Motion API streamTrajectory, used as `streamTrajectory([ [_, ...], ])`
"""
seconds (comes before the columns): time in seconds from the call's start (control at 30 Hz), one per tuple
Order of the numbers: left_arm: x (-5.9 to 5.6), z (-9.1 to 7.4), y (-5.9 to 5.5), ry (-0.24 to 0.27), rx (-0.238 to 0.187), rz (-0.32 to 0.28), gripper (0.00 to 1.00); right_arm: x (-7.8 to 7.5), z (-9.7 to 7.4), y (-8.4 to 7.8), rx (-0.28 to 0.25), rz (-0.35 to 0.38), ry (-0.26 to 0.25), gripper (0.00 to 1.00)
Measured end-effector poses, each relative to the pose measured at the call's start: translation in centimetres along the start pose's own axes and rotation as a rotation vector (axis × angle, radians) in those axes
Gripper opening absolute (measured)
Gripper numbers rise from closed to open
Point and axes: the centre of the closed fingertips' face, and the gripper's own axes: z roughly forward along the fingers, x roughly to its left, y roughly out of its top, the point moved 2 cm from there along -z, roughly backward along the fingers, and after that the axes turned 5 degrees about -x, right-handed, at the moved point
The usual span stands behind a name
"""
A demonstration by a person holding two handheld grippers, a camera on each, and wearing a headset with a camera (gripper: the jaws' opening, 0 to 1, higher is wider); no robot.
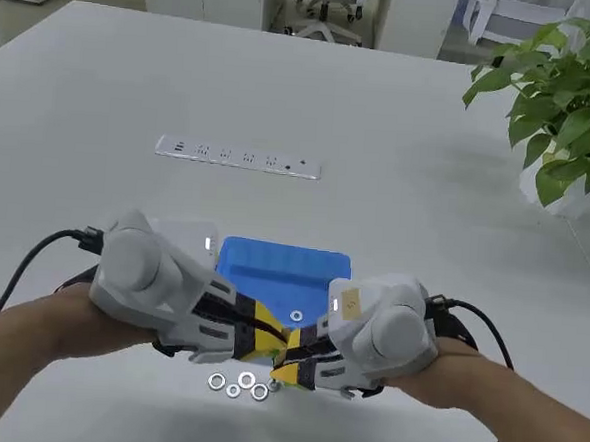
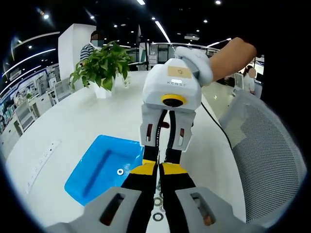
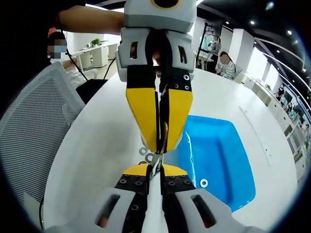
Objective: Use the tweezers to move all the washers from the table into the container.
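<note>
Container point(image 1: 272, 265): bright blue, plain. Washers point(image 1: 237, 384): silver. Table point(image 1: 401, 117): plain off-white. Left gripper point(image 2: 158, 170) and right gripper point(image 3: 150, 171): pale grey shells, black jaws, yellow tips, black cables. Plant point(image 1: 573, 98): green leaves, white pot. Power strip point(image 1: 237, 157): white, dark markings. Chair point(image 2: 272, 160): grey mesh.

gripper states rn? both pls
Left gripper: shut; what it pinches, if anything, cannot be told.
Right gripper: shut on the tweezers.
</note>
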Motion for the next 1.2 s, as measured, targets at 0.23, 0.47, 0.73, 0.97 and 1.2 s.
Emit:
streamTrajectory([
  [0.23,-0.1,-0.1,0.0,0.005,0.006,-0.002,0.07,0.0,0.0,0.0,0.002,0.015,0.001,0.08],
  [0.47,-0.1,-0.4,0.1,0.014,-0.001,-0.014,0.13,0.0,0.0,0.2,-0.001,0.013,-0.001,0.09],
  [0.73,-0.3,-1.1,0.3,0.025,-0.013,-0.038,0.25,-0.1,-0.4,1.0,-0.008,0.008,-0.002,0.09],
  [0.97,0.1,-2.1,0.2,0.060,-0.042,-0.074,0.38,-0.2,-1.1,1.9,-0.018,0.003,0.000,0.09],
  [1.2,0.2,-2.9,-0.1,0.093,-0.071,-0.100,0.50,-0.8,-2.1,2.8,-0.019,-0.009,-0.005,0.09],
])
